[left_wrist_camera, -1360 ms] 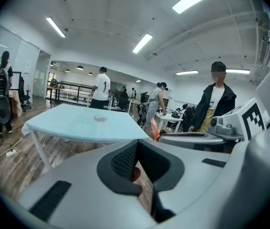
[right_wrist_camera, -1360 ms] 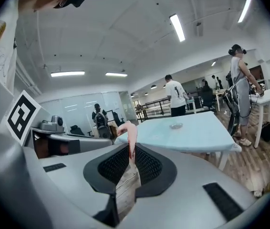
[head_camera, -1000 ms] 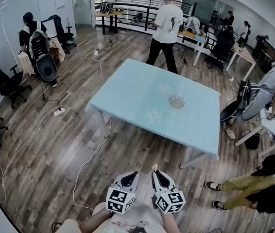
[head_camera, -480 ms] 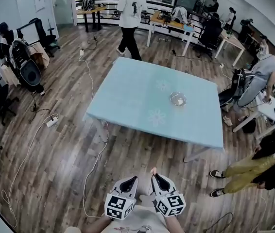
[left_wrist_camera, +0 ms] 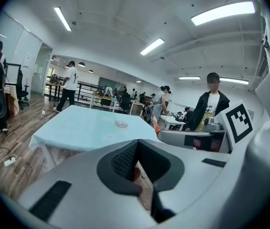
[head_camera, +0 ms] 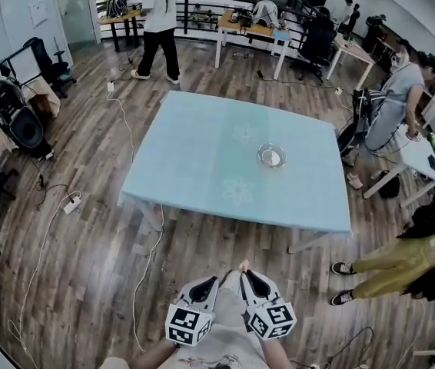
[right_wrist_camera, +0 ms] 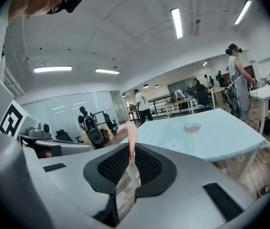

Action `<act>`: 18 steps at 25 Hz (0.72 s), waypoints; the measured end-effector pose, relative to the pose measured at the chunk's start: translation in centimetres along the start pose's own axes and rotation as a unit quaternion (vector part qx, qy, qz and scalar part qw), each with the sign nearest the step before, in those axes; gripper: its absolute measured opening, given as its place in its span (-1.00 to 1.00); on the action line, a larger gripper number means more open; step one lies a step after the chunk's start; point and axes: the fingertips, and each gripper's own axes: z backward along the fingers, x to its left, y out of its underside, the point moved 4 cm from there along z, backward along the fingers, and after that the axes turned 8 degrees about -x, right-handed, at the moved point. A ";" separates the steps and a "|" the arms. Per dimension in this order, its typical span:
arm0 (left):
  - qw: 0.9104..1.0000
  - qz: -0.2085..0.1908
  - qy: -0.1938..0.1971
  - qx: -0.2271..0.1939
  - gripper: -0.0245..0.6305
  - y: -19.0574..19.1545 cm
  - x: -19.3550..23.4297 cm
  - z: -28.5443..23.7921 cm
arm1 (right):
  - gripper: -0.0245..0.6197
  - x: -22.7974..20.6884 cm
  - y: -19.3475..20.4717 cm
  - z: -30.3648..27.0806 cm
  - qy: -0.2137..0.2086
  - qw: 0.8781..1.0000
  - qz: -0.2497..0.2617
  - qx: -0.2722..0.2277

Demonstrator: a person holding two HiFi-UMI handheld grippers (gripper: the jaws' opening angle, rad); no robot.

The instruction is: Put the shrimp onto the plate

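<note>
My right gripper [head_camera: 243, 274] is held close to my body and is shut on a pale pink shrimp [right_wrist_camera: 130, 133], whose curved end sticks up past the pads [right_wrist_camera: 143, 165]. The shrimp [head_camera: 242, 266] also shows as a small pink tip in the head view. Beside it my left gripper [head_camera: 214, 280] is shut; a reddish patch shows in its narrow gap, and I cannot tell what it is. A small clear glass plate [head_camera: 271, 157] lies right of centre on the light blue table [head_camera: 194, 160], well ahead of both grippers. The plate [right_wrist_camera: 192, 127] looks empty.
Wooden floor lies between me and the table, with white cables [head_camera: 144, 271] and a power strip [head_camera: 71, 203] at the left. A seated person's legs [head_camera: 386, 267] stretch out at the right. Office chairs [head_camera: 18, 118] stand left; desks and people are behind the table.
The view has swung, so the table now sits more to the left. The person in white beyond it has walked left. Both grippers keep the same pose, the shrimp still held.
</note>
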 end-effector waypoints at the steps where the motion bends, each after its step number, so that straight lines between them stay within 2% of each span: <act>1: 1.000 -0.001 -0.002 0.001 -0.90 -0.3 0.3 -0.8 | -0.75 -0.6 -0.3 -0.7 0.000 1.000 -0.003 -0.002; 7: 1.000 -0.007 -0.003 0.005 -0.90 -2.7 1.5 -7.2 | -0.75 -6.0 -2.7 -5.0 0.004 1.000 -0.017 -0.009; 15: 1.000 -0.024 0.008 -0.005 -0.90 -6.8 1.2 -18.8 | -0.75 -14.5 -7.4 -9.5 -0.011 1.000 0.015 -0.020; 18: 1.000 -0.023 0.001 -0.008 -0.90 -7.7 0.9 -22.2 | -0.75 -17.4 -8.3 -10.8 -0.012 1.000 0.016 -0.022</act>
